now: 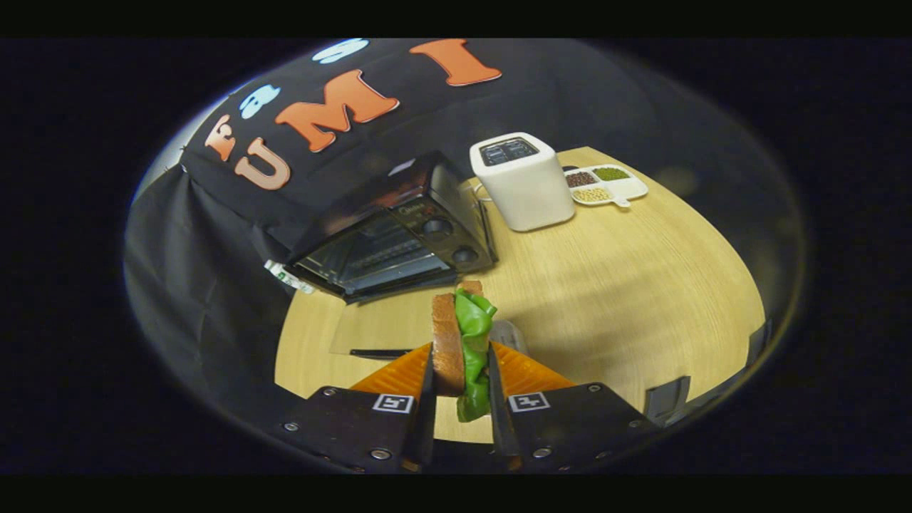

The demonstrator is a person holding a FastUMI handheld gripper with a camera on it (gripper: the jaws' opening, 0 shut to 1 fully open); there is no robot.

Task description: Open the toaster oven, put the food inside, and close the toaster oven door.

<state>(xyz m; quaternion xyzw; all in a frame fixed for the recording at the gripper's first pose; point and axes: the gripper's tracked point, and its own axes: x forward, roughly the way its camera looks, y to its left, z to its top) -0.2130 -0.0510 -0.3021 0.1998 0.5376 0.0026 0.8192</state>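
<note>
Claw [462, 370] pinching sandwich [459, 342] upright, both fingers on its flat sides, held over tabletop's near edge. Looks light & soft: bread w/ floppy green leaf hanging loose on one side, prob. squashes or sheds filling if squeezed hard; grip across the slices seems right. Toaster oven [399, 235] at far left edge, door looks dropped open, well ahead of fingers. White toaster [524, 182] & bean tray [609, 184] at far edge. Wood tabletop [641, 285] smooth. Black cloth wall behind.

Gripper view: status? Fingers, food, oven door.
Gripper shut on sandwich, held upright above the table. Toaster oven beyond the fingers, door open. Path between looks clear; white toaster stands beside the oven.
</note>
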